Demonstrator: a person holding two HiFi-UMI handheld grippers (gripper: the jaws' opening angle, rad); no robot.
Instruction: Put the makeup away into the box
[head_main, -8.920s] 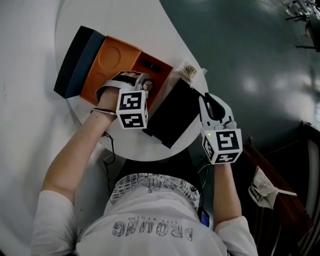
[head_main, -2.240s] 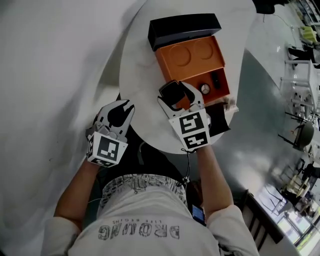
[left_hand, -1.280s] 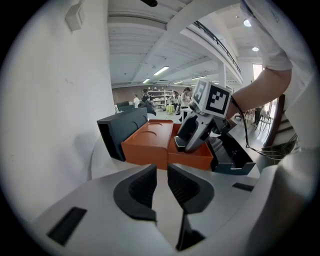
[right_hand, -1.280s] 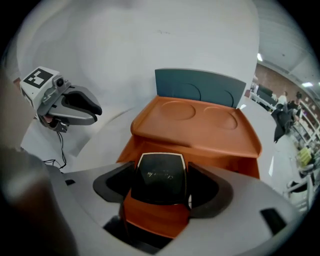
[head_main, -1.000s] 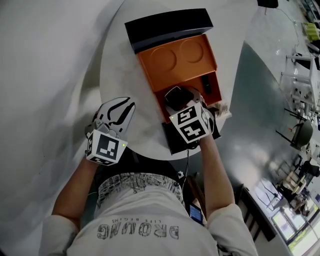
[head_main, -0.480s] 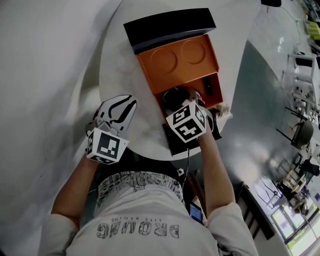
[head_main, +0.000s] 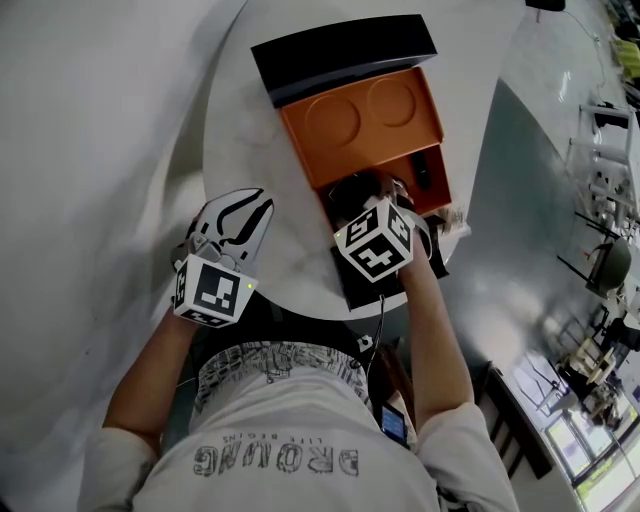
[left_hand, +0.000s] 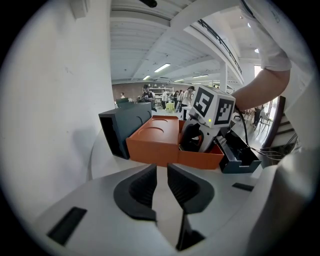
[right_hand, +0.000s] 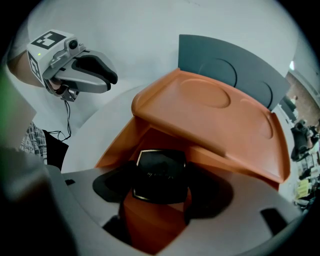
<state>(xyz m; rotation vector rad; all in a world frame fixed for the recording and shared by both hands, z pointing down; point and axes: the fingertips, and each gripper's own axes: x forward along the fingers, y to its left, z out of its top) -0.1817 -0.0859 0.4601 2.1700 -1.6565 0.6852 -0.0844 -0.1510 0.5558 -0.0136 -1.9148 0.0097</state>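
Observation:
An orange box (head_main: 360, 110) (left_hand: 155, 145) (right_hand: 215, 115) stands on the round white table (head_main: 260, 140), its dark lid (head_main: 340, 55) (right_hand: 235, 65) upright behind it. My right gripper (head_main: 358, 192) (right_hand: 159, 186) points steeply down into the box's near compartment, shut on a black square compact (head_main: 348, 190) (right_hand: 159, 175). The compact sits between the compartment's orange walls. A small black item (head_main: 422, 172) lies in the same compartment further right. My left gripper (head_main: 248, 203) (left_hand: 161, 172) rests at the table's near left, jaws a narrow gap apart with nothing between them.
A black tray (head_main: 385, 285) (left_hand: 240, 157) lies at the table's near edge under my right hand. The orange insert's top has two round recesses (head_main: 395, 100). The table edge curves close behind both grippers; floor and furniture lie to the right.
My right gripper has rolled a little and gone slightly further over the near compartment with the compact still held. The left gripper has stayed put.

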